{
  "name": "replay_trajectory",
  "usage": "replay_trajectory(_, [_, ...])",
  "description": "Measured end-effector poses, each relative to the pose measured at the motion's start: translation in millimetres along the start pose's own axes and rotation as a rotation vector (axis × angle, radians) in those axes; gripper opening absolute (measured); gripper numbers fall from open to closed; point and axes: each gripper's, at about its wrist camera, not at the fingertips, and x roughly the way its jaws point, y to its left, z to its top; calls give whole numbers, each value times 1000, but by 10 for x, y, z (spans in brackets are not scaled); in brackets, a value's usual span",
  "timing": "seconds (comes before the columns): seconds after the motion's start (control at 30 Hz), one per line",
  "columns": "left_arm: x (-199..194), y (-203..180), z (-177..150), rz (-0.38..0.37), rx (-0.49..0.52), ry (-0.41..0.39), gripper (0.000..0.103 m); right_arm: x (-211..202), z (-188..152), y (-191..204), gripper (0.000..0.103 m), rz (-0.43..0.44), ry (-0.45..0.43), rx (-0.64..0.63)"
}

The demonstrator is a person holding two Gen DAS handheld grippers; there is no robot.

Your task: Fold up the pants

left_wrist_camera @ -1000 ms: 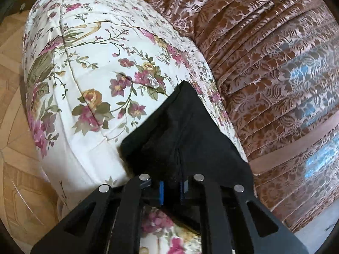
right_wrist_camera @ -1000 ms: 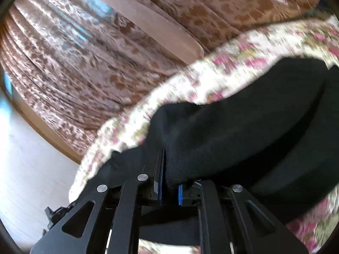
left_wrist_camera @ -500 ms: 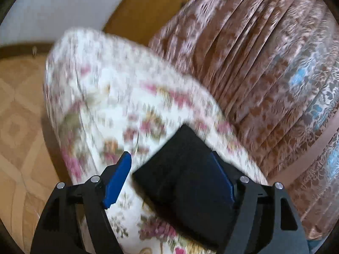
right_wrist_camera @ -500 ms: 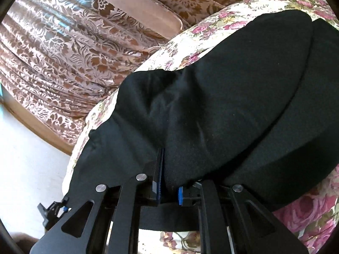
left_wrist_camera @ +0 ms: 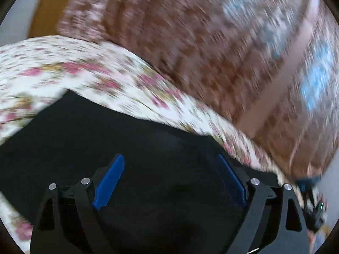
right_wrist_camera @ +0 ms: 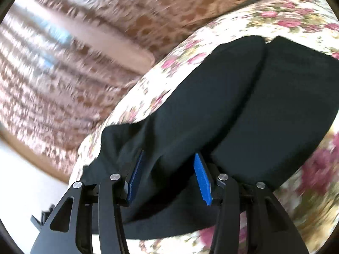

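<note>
Your left hand-held gripper (left_wrist_camera: 169, 180) has just opened wide above the pants (left_wrist_camera: 148, 144). Your right hand-held gripper (right_wrist_camera: 169, 169) has also been opening, fabric loose between its pads, on the bed (right_wrist_camera: 286, 21).

Background: white bedcover printed with pink roses (right_wrist_camera: 296, 17) over a bed; behind it, pleated brown floral-patterned curtain (left_wrist_camera: 211, 31) with daylight showing blue through it; pale wall (right_wrist_camera: 21, 169) at left.

Soft daylight, no glare; both fisheye views bend at dark rims, and motion blur smears curtain (left_wrist_camera: 222, 48) and bedspread (right_wrist_camera: 286, 14)
</note>
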Motion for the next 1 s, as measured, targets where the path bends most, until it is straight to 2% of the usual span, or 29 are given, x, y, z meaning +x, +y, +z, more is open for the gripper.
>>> replay_trajectory(0.07, [229,-94,-63,-16,32,60,88,6,142,-124,46,-20,-14,36])
replay_trajectory(0.1, [324,-111,-108,8,38,84,88,17,185,-161,46,-33,-22,47])
replay_trajectory(0.23, [407,-204,-242,53,138,93,89,46,425,-448,46,-60,-60,156])
replay_trajectory(0.33, [378,-268,-327,76,227,109,89,110,561,-641,46,-34,-84,246])
replay_trajectory(0.43, [351,-257,-337,75,260,115,89,204,641,-733,44,-20,-109,276])
replay_trajectory(0.5, [339,-255,-327,74,255,112,89,266,679,-722,34,-27,-108,248])
replay_trajectory(0.57, [335,-234,-308,66,229,108,89,282,684,-670,15,-31,-113,207])
replay_trajectory(0.67, [299,-190,-284,43,169,96,89,166,630,-538,9,-38,-137,147])
replay_trajectory(0.8, [227,-216,-280,-26,114,97,89,-200,494,-361,7,-92,-193,83])
replay_trajectory(0.93, [186,-479,-354,-123,161,128,89,-503,355,-437,7,-150,-209,93])
replay_trajectory(1.0, [185,-713,-414,-179,228,161,89,-528,307,-512,7,-171,-193,88])
